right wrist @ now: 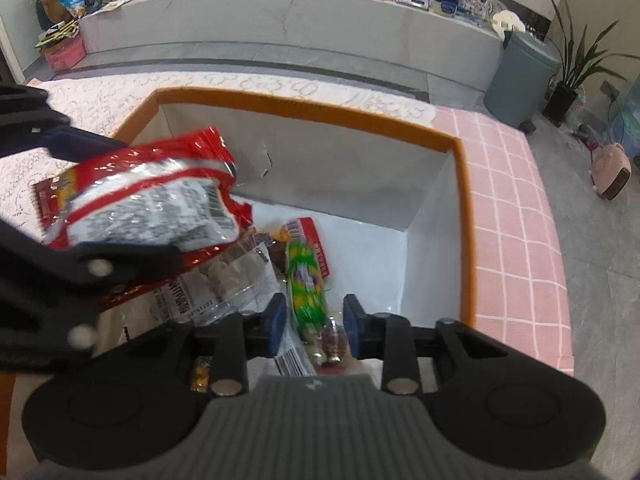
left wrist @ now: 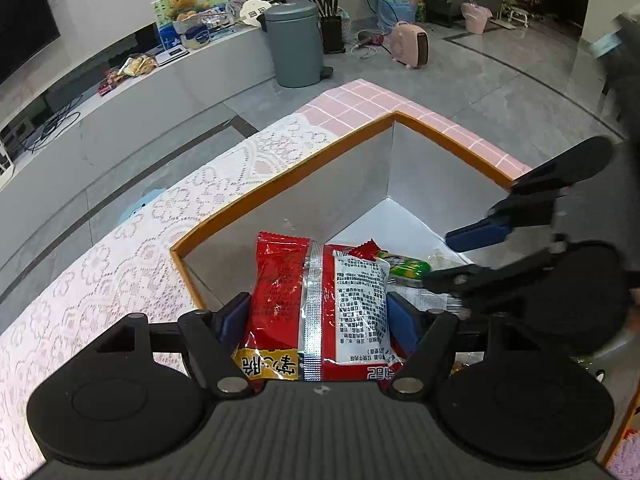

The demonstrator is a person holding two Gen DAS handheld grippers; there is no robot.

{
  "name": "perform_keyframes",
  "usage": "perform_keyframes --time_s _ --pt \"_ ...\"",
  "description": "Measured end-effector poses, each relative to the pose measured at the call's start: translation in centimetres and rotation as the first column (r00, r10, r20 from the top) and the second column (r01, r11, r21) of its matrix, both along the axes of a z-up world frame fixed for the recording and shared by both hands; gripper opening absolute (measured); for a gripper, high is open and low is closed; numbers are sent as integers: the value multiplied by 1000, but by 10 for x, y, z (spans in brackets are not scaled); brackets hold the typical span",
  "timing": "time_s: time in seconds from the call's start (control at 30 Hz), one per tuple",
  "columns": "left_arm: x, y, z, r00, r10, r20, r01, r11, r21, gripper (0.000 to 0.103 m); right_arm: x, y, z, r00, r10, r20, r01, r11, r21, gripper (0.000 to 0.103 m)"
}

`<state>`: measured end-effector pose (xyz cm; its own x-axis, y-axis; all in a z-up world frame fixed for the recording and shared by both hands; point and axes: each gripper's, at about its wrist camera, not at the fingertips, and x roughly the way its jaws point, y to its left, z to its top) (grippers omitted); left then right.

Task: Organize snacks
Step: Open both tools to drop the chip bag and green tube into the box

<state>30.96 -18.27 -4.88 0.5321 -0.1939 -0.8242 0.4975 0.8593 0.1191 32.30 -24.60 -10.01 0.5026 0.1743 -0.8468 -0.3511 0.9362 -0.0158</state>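
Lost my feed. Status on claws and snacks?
Left claw shut on red packet over orange-rimmed box. Right claw open around green packet. Nothing blocking.

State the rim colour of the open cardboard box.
Orange rim on the cardboard box; clearest from the right wrist.

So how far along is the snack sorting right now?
Several snacks already lie in the orange-rimmed box, including a green packet. The left gripper holds a red bag over the box, not yet released. The right gripper sits open around the green packet.
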Motion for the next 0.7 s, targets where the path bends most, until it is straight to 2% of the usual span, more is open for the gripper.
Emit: perform_keyframes --time_s 0.07,0.13,0.37,0.47,0.57,0.7 --pt "2 -2 -4 1000 2 -2 -2 1000 6 83 -7 -2 5 1000 8 14 -8 1000 -1 31" --pt "2 -4 -7 1000 0 -3 0 1000 22 86 -14 -3 7 1000 8 23 -7 1000 -20 42" --pt "-4 -13 -9 1000 -29 9 28 998 60 86 -28 -13 9 1000 1 17 -1 1000 -4 46" --pt "-7 -13 -4 1000 -30 6 29 998 55 86 -32 -12 9 1000 1 4 -1 1000 14 49" --pt "-9 -12 8 999 -28 23 27 999 42 87 -35 -12 9 1000 -3 0 3 1000 24 57" --pt "-16 -5 23 999 -20 39 19 1000 25 87 -38 -12 11 1000 -9 -4 9 999 40 58"
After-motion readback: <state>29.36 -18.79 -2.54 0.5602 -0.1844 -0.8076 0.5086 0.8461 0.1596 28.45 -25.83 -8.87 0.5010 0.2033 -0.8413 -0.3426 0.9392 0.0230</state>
